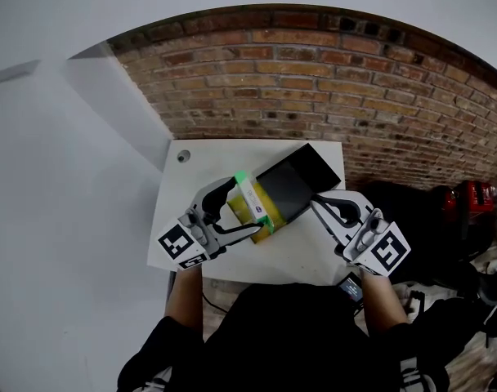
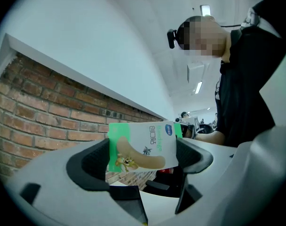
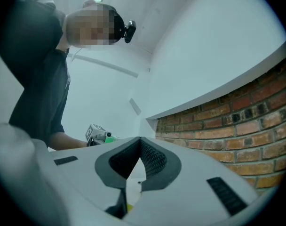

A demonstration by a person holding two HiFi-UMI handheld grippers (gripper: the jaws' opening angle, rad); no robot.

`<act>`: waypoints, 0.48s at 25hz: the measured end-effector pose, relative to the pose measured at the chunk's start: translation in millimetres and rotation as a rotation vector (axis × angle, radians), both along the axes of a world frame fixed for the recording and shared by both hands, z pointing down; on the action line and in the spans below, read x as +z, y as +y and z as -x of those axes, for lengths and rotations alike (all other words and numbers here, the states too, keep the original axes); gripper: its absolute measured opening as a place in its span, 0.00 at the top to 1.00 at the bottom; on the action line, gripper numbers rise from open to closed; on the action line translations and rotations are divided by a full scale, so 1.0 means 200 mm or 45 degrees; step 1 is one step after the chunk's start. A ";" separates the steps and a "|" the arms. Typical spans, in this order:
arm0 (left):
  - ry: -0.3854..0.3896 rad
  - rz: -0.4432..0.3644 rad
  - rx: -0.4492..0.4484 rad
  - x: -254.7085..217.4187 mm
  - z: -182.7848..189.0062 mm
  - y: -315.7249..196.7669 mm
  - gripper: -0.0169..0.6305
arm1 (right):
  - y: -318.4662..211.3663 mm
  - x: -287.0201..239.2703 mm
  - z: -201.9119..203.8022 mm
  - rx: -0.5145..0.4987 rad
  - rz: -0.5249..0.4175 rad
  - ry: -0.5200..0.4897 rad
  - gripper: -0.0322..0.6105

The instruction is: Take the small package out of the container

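Green-white package [image 2: 142, 147] between left fingers [image 2: 89, 166]

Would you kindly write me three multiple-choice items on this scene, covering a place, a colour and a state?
1. Where is the small package? A in a drawer; B between the left tool's jaws; C on a shelf.
2. What colour is the package's border? A red; B purple; C green.
3. How do the right tool's jaws stand? A together, empty; B wide apart; C on a cup.
Answers: B, the left gripper view shows both pads pressing its sides; C, green edges frame the white front; A, the pads meet with nothing between.
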State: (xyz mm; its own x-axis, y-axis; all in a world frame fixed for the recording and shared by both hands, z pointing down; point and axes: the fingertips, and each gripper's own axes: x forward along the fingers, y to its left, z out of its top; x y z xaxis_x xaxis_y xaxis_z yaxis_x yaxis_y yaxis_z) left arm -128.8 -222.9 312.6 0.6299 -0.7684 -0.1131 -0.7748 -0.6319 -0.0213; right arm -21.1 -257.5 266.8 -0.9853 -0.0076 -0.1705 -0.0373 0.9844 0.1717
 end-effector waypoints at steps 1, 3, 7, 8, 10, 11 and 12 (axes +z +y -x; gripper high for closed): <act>0.019 -0.009 0.004 -0.02 0.01 0.02 0.27 | 0.01 -0.01 -0.01 -0.001 0.006 0.000 0.94; 0.054 -0.030 0.019 -0.06 0.03 0.05 0.27 | 0.01 -0.03 -0.03 0.007 0.013 -0.005 0.94; 0.146 -0.085 0.036 -0.14 0.08 0.12 0.27 | 0.00 -0.05 -0.05 0.033 0.030 -0.027 0.94; 0.176 -0.101 0.040 -0.16 0.09 0.13 0.27 | 0.01 -0.05 -0.06 0.038 0.032 -0.029 0.94; 0.224 -0.131 0.053 -0.18 0.09 0.16 0.27 | 0.02 -0.04 -0.09 0.043 0.036 -0.022 0.94; 0.237 -0.141 0.061 -0.19 0.09 0.17 0.27 | 0.02 -0.04 -0.10 0.042 0.040 -0.011 0.94; 0.244 -0.146 0.068 -0.19 0.09 0.18 0.27 | 0.03 -0.02 -0.12 0.041 0.047 0.003 0.94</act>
